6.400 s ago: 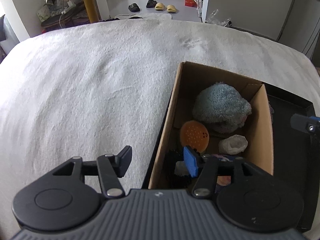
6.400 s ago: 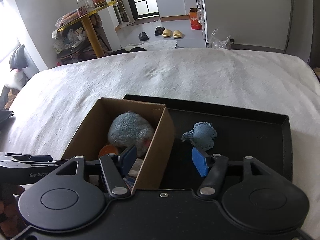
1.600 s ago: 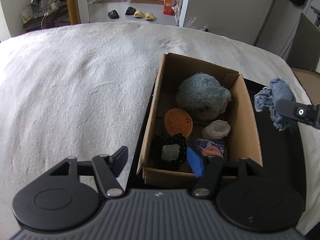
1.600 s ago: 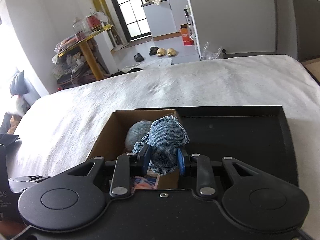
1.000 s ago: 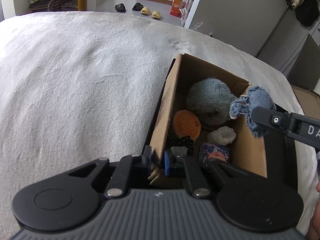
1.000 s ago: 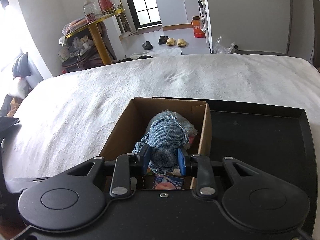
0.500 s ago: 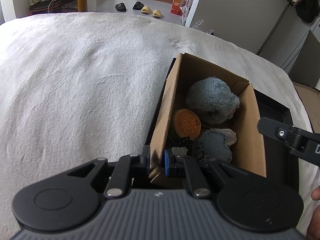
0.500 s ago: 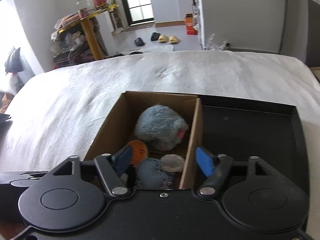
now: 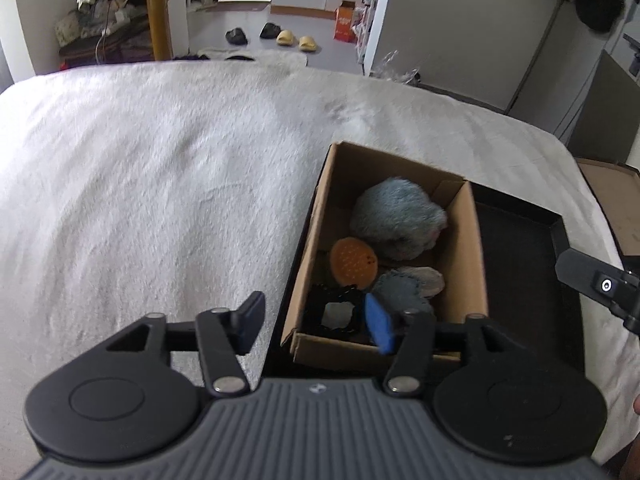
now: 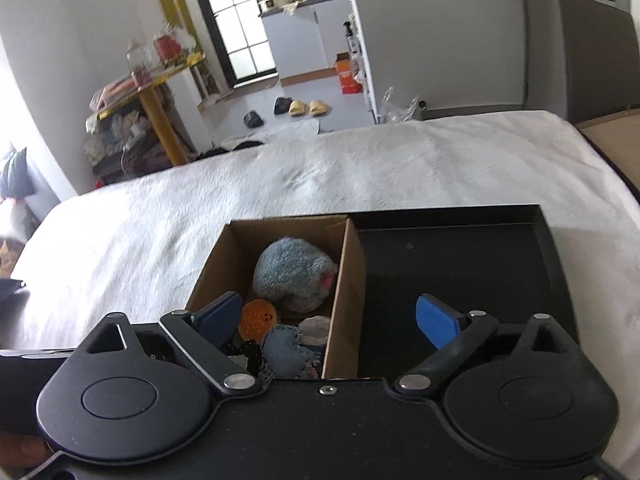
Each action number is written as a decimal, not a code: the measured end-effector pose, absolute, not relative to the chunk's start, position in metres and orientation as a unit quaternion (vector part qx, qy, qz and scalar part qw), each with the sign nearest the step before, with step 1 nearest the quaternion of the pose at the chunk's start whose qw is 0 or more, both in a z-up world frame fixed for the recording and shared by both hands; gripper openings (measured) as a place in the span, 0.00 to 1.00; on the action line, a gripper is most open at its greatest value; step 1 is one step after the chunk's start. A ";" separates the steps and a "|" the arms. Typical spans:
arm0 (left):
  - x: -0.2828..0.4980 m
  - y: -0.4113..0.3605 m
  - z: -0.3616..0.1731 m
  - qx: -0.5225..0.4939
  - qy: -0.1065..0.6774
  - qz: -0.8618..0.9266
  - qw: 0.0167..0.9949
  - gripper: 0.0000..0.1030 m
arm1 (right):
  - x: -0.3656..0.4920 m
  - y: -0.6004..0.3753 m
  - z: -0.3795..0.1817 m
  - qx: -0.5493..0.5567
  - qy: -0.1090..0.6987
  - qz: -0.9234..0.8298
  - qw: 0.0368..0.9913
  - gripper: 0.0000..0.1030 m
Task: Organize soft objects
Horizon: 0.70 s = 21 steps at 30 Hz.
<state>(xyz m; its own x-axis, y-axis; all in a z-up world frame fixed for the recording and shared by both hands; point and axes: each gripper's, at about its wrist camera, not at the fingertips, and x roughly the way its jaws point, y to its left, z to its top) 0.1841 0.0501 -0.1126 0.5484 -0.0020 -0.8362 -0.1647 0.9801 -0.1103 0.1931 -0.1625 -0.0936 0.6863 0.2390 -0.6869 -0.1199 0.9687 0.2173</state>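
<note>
Here, both the left hand-held gripper [image 9: 314, 326] and right hand-held gripper [image 10: 328, 320] spread wide and empty, denim toy [image 10: 284, 350] lying inside the cardboard box [image 10: 348, 280], beside orange ball [image 9: 354, 262], on a black tray [image 10: 460, 264].

From my remote station, I am looking across a white bedspread [image 10: 360, 168] toward a grey floor [image 9: 320, 46] where slippers [image 10: 306, 107] are sitting beside an orange carton [image 10: 347, 73]. Daylight is coming through a dark-framed window [image 10: 236, 20], a yellow-legged shelf [image 10: 160, 108] is holding clutter at left, and pale walls [image 9: 460, 28] are closing the room.
</note>
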 end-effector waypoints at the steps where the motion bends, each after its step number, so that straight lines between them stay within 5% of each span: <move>1: 0.182 0.048 -0.108 -0.085 0.471 0.045 0.877 0.60 | 0.189 -0.166 -0.090 0.081 0.381 0.096 0.916 0.94; 13: 0.151 0.029 -0.056 -0.053 0.443 0.037 0.894 0.81 | 0.156 -0.194 -0.055 0.114 0.362 0.078 0.922 1.00; 21: 0.127 0.019 -0.033 -0.034 0.427 0.033 0.903 0.85 | 0.133 -0.206 -0.040 0.124 0.356 0.073 0.923 1.00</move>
